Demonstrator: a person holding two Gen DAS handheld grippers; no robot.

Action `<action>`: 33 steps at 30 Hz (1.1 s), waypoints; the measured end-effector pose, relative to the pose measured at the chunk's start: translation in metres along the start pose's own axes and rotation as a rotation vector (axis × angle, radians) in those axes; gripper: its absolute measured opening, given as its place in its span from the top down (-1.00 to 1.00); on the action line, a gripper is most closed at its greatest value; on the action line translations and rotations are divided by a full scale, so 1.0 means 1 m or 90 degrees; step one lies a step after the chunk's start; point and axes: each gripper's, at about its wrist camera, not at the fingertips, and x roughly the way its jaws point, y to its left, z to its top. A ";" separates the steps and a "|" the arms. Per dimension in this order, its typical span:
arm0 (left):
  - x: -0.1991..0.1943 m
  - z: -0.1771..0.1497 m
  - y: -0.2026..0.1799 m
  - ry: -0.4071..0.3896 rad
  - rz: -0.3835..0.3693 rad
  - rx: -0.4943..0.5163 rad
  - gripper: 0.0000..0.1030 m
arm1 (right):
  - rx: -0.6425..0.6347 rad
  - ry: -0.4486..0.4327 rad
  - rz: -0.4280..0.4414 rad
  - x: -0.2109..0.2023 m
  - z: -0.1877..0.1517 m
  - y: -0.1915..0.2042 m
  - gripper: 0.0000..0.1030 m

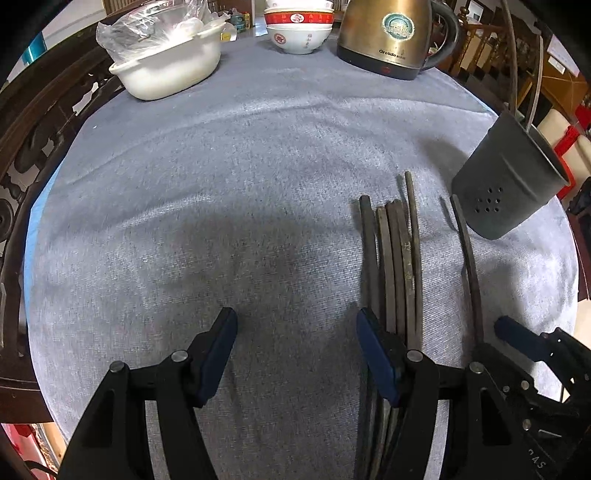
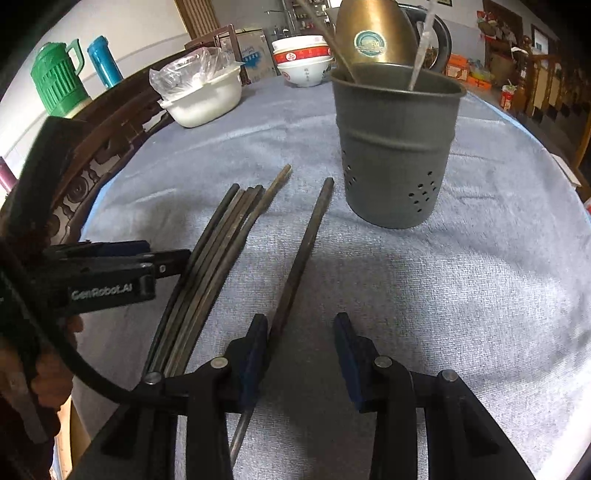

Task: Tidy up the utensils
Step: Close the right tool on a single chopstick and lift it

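Observation:
A bundle of several dark chopsticks (image 1: 395,258) lies on the grey cloth, also seen as the bundle (image 2: 218,258) in the right wrist view. My left gripper (image 1: 297,325) stands open over bare cloth, its right finger (image 1: 373,350) resting over the bundle's near end. One lone chopstick (image 2: 303,251) lies apart, to the right of the bundle. My right gripper (image 2: 301,325) is open around its near part, the stick close against the left pad (image 2: 256,343). A grey perforated holder (image 2: 395,147) stands upright beyond, with two sticks in it.
A white basin (image 1: 166,70) with a plastic bag, stacked bowls (image 1: 299,33) and a brass kettle (image 1: 388,37) stand at the table's far side. A carved wooden chair (image 2: 110,147) borders the left edge. A green jug (image 2: 59,77) and a blue bottle (image 2: 103,59) stand behind it.

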 end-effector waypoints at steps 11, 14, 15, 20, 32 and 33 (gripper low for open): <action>-0.005 0.010 -0.009 -0.007 -0.010 -0.001 -0.32 | -0.001 -0.008 0.017 -0.002 -0.003 -0.003 0.22; -0.006 0.010 -0.013 -0.010 -0.015 0.003 -0.35 | 0.000 -0.009 0.021 -0.003 -0.003 -0.004 0.22; -0.005 0.010 -0.014 -0.010 -0.015 0.002 -0.36 | 0.000 -0.009 0.021 -0.003 -0.003 -0.004 0.22; -0.003 0.010 -0.006 -0.012 -0.012 -0.001 -0.46 | 0.000 -0.008 0.021 -0.003 -0.003 -0.004 0.22; -0.001 -0.005 0.015 -0.001 0.019 -0.008 -0.48 | 0.000 -0.007 0.017 -0.004 -0.002 -0.002 0.22; -0.003 -0.007 0.016 -0.001 0.016 -0.012 -0.48 | -0.001 -0.007 0.016 -0.003 -0.002 -0.002 0.22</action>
